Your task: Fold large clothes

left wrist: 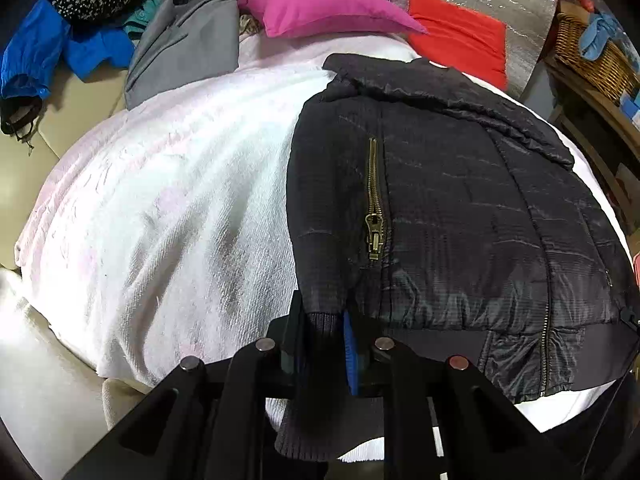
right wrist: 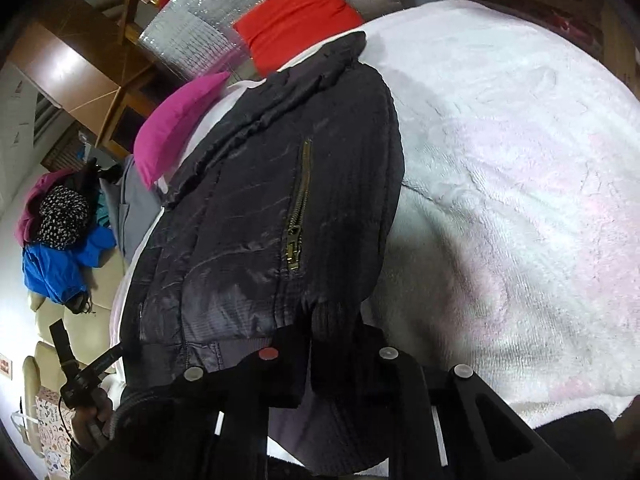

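Evidently the black quilted jacket (left wrist: 460, 200) is soft and bulky, with a slick nylon shell likely to slide; the ribbed knit cuffs (left wrist: 320, 324) offer the surest hold. It lies front up on the white fleece blanket (left wrist: 180, 200), both sleeves folded over the chest, brass sleeve zips (left wrist: 374, 204) showing, hem nearest the operator. The left gripper (left wrist: 324, 344) has its jaws clamped on one ribbed cuff. The right gripper (right wrist: 332, 344) has its jaws closed on the other sleeve's cuff (right wrist: 334, 320). A magenta cushion (left wrist: 320, 6) and a red cushion (left wrist: 460, 36) sit beyond the collar.
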Demonstrator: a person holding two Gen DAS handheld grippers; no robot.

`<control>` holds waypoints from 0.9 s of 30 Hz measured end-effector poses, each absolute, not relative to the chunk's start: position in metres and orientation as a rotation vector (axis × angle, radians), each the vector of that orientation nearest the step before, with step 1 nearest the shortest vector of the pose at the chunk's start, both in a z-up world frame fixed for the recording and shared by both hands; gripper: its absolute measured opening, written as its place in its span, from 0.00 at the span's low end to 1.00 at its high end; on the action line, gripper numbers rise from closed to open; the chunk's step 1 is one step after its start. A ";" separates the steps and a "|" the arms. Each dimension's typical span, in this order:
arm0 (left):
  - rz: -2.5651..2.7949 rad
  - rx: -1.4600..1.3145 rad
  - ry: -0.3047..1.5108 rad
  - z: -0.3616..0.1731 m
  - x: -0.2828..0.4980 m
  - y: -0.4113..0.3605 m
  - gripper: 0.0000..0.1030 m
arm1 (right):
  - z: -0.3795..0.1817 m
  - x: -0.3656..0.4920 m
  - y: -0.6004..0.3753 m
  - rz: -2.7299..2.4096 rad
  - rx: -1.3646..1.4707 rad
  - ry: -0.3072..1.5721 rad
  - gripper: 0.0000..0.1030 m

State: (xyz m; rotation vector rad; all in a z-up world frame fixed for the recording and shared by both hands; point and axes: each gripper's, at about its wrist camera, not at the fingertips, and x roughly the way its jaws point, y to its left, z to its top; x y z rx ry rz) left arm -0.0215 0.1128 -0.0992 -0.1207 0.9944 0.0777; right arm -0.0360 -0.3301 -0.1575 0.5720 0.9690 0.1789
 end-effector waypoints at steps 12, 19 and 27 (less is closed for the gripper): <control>0.059 -0.121 1.000 -0.097 -0.035 0.117 0.17 | -0.159 -0.046 -0.342 0.206 0.588 0.994 0.12; 0.049 -0.174 1.049 -0.107 -0.016 0.125 0.20 | -0.166 -0.044 -0.355 0.225 0.645 1.011 0.16; 0.041 -0.164 1.053 -0.112 -0.011 0.128 0.31 | -0.184 -0.036 -0.353 0.237 0.670 1.057 0.36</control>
